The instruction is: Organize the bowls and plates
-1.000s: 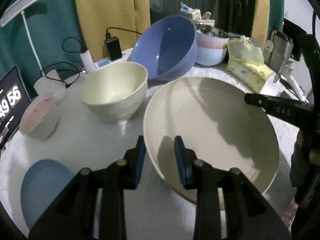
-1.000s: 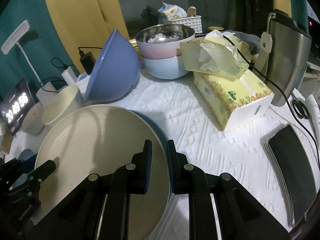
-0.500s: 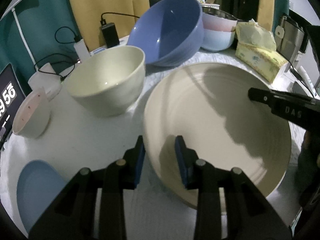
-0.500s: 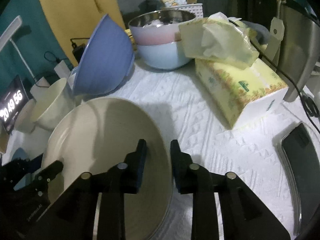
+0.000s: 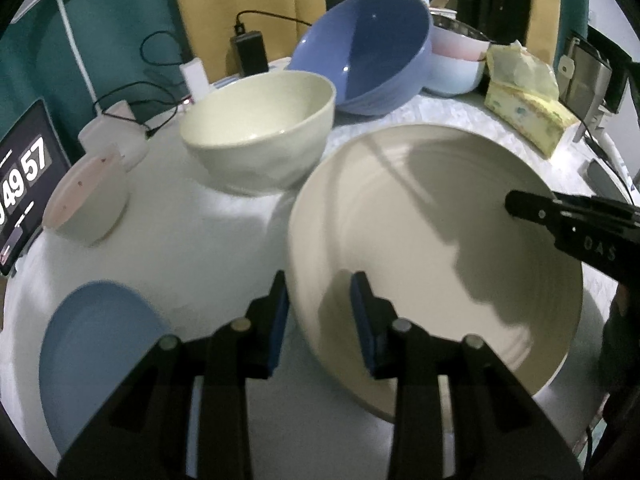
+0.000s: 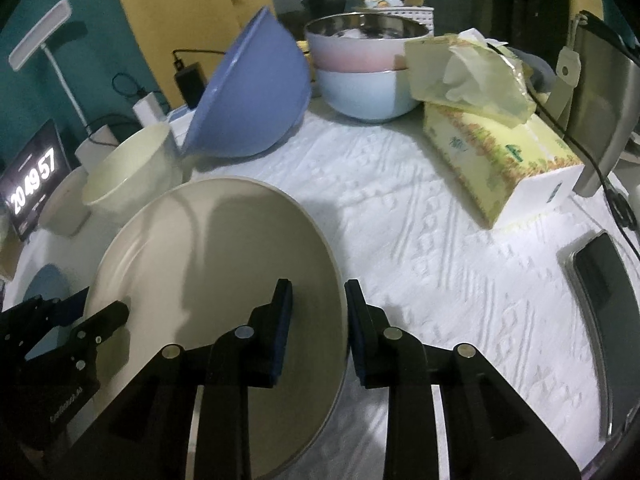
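White tablecloth (image 6: 420, 216): phone (image 6: 600, 276) only rightward; both claws straddle cream plate (image 5: 440, 248), apart

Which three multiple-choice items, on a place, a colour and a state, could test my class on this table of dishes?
1. The pink bowl sits: A in the light-blue bowl; B on the tissue box; C on the cream plate.
2. The small plate is: A red; B blue; C green.
3. The large purple-blue bowl is: A upside down; B tilted; C level.
Answers: A, it nests in the bowl beneath; B, its face shows blue; B, its mouth faces sideways.
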{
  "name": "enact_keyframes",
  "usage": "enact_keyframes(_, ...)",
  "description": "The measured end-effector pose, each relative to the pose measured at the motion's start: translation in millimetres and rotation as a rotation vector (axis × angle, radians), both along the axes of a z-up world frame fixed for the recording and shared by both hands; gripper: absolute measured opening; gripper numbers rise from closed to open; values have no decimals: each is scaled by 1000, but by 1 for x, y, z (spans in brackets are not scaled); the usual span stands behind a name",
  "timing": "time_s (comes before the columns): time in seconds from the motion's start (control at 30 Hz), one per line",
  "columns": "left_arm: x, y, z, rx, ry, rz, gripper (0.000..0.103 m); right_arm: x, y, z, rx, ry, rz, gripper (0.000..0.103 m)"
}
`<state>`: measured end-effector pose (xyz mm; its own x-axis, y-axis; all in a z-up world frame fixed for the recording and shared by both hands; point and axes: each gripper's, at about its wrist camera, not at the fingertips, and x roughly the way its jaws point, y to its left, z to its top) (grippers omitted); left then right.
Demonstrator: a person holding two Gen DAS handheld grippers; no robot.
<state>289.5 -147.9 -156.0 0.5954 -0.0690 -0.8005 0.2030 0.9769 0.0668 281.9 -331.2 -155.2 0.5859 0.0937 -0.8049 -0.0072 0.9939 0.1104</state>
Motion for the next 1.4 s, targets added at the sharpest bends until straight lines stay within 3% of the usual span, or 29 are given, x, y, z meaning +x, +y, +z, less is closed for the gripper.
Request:
enact_keyframes(0.17, -7, 9, 0, -20, 18, -19, 34, -9, 9, 1, -14, 12, 3, 29)
enact_keyframes(0.3, -16, 16, 3, -47, 18, -24, 46, -17, 11, 7, -40, 4, -26, 29)
enact_keyframes(0.8, -59, 58, 54, -121, -142, 34, 47, -53, 40, 51, -71, -90, -28, 29)
enact_keyframes(1.4, -96, 141, 65, -145, -206, 163, 47, -63, 119, 68, -90, -113, 108, 29)
